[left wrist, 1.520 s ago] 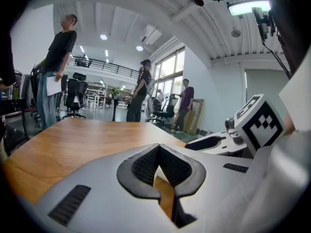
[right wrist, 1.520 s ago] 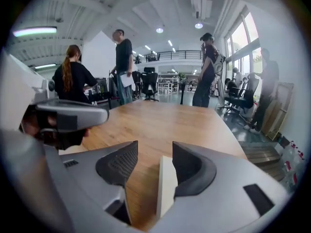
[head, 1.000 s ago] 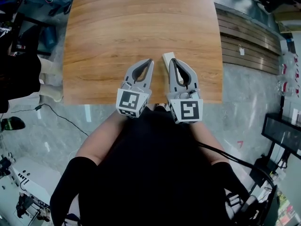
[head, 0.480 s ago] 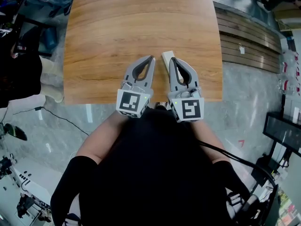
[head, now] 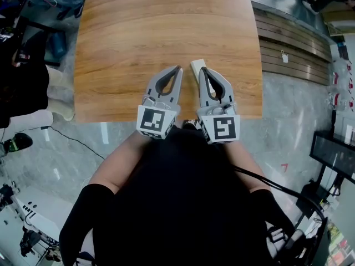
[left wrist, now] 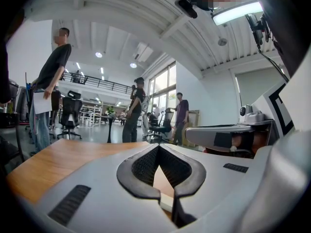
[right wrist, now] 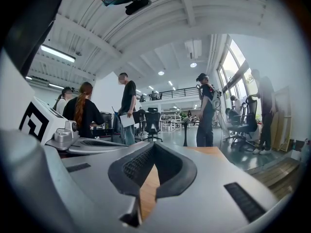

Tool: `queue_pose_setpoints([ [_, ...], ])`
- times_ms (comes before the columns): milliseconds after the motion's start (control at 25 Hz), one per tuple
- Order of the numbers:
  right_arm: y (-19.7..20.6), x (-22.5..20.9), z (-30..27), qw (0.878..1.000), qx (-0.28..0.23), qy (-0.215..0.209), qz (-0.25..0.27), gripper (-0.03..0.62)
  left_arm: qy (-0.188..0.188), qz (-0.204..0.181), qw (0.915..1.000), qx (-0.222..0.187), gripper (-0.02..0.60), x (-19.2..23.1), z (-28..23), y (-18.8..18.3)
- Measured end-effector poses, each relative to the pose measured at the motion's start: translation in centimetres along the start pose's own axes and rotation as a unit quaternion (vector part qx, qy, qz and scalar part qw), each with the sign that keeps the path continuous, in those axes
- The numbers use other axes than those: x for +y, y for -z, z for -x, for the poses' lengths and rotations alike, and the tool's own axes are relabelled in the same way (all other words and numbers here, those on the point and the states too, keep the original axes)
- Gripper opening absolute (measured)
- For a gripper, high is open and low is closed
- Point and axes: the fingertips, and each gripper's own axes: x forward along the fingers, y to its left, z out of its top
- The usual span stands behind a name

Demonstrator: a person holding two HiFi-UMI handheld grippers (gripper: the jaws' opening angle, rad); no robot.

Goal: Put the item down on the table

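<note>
A small cream-white block (head: 196,67) lies on the wooden table (head: 138,32), between the two gripper tips and touching or just under the right one. My left gripper (head: 178,70) hovers over the table's near edge with its jaws closed tip to tip and nothing between them; its own view shows the same shut tips (left wrist: 159,147). My right gripper (head: 203,70) sits parallel beside it, also shut and empty (right wrist: 154,144). Each gripper shows at the side of the other's view.
The table stretches bare beyond the grippers. Its near edge runs under the gripper bodies. Several people stand and office chairs (left wrist: 70,113) sit in the room past the far end. Wooden slats (head: 288,49) lie on the floor at the right.
Both grippers stay where they were, still shut. Only a person's foot on the floor at the far left has shifted.
</note>
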Motion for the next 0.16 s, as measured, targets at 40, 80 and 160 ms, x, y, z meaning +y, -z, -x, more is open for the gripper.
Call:
queue_pose_setpoints([
  [40, 0.02, 0.02, 0.02, 1.000, -0.002, -0.001, 0.000, 0.011, 0.001, 0.001, 1.0000, 0.001, 0.003, -0.01, 0.01, 0.04],
  [80, 0.04, 0.01, 0.04, 1.000, -0.003, 0.000, -0.001, 0.011, 0.001, 0.002, 1.0000, 0.001, 0.003, -0.02, 0.02, 0.08],
  [160, 0.09, -0.04, 0.07, 1.000, 0.001, 0.004, -0.003, 0.011, 0.002, 0.006, 1.0000, 0.002, 0.003, -0.03, 0.06, 0.15],
])
